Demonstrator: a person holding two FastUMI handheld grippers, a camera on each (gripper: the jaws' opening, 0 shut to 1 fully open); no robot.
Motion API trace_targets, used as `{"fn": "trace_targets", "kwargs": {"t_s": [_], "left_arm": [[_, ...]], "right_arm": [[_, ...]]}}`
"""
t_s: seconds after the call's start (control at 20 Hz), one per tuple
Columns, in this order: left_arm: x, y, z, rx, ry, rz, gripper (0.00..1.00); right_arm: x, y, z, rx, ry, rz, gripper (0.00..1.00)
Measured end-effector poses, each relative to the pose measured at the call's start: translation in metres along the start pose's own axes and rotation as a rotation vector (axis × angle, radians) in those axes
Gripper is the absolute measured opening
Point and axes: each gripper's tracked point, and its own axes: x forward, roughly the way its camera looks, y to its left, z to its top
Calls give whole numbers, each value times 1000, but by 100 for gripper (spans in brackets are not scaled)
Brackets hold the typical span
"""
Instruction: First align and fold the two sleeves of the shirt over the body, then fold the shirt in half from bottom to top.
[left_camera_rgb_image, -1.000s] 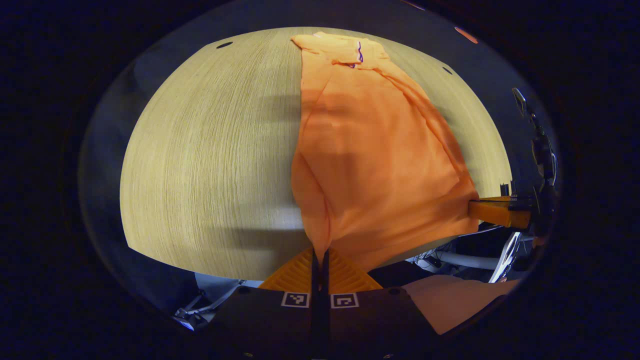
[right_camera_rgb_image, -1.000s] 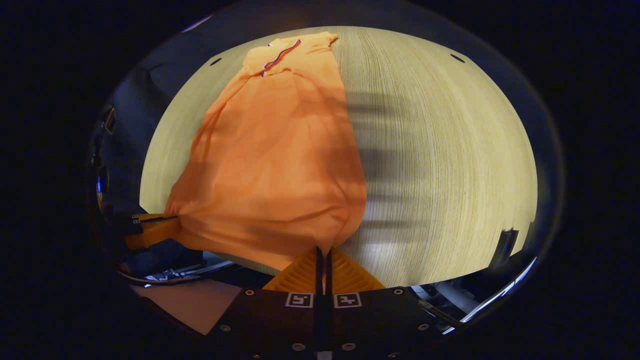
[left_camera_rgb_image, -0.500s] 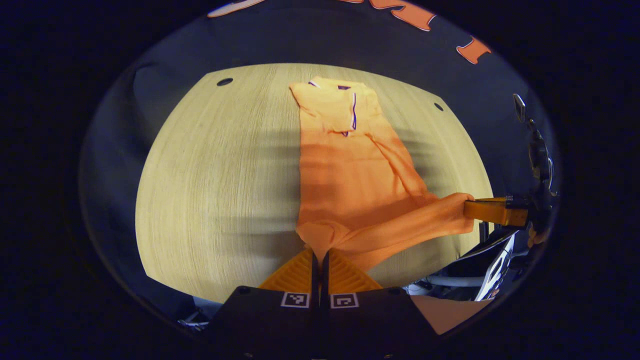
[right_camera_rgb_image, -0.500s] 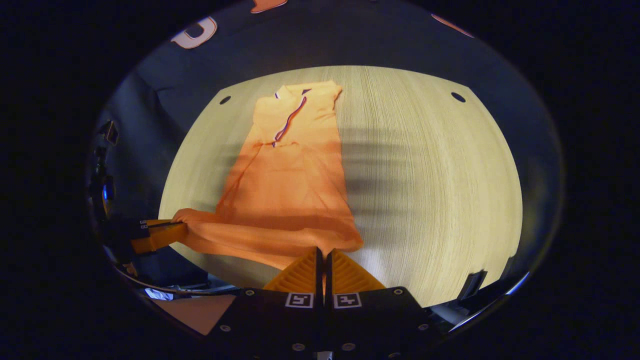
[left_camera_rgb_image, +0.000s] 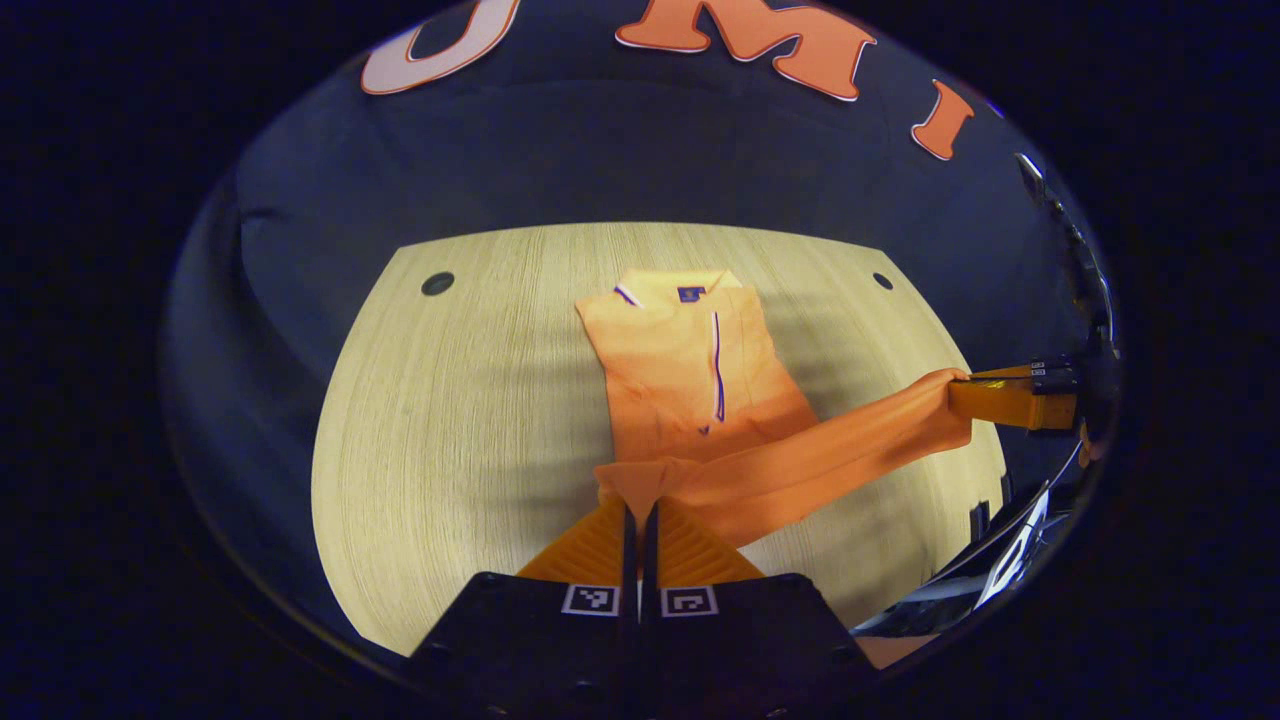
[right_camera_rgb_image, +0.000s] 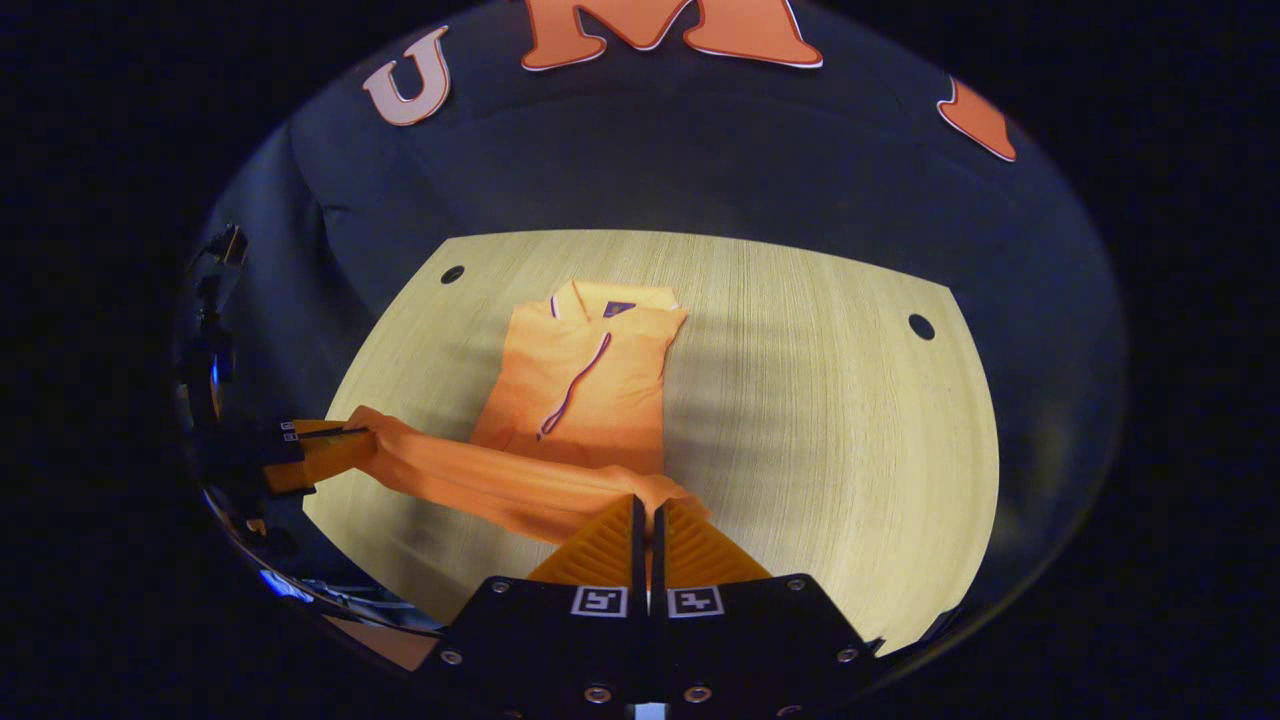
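Both my tongs have carried the hem up and forward since a second ago, so more of the counter (left_camera_rgb_image: 450, 420) now shows. On the left, my left tongs (left_camera_rgb_image: 637, 508) stay clamped on one hem corner of the orange shirt (left_camera_rgb_image: 690, 370). Its collar end lies flat mid-counter, the lifted hem stretched above. On the right, my right tongs (right_camera_rgb_image: 650, 510) pinch the other corner.

A recording booth rather than a home: ahead of the gripper a bare pale wood-grain tabletop (left_camera_rgb_image: 450, 420) with round dark holes (left_camera_rgb_image: 437, 283) near its far corners, backed by black cloth wall (right_camera_rgb_image: 700, 170).
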Motion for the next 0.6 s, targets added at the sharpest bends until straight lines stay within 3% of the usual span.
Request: {"fn": "trace_targets", "kwargs": {"t_s": [0.35, 0.6], "left_arm": [[52, 18, 103, 33, -96, 25, 1], [109, 30, 143, 34, -104, 39, 1]], "right_arm": [[43, -22, 86, 27, -66, -18, 0], [99, -38, 119, 49, -66, -45, 0]]}}
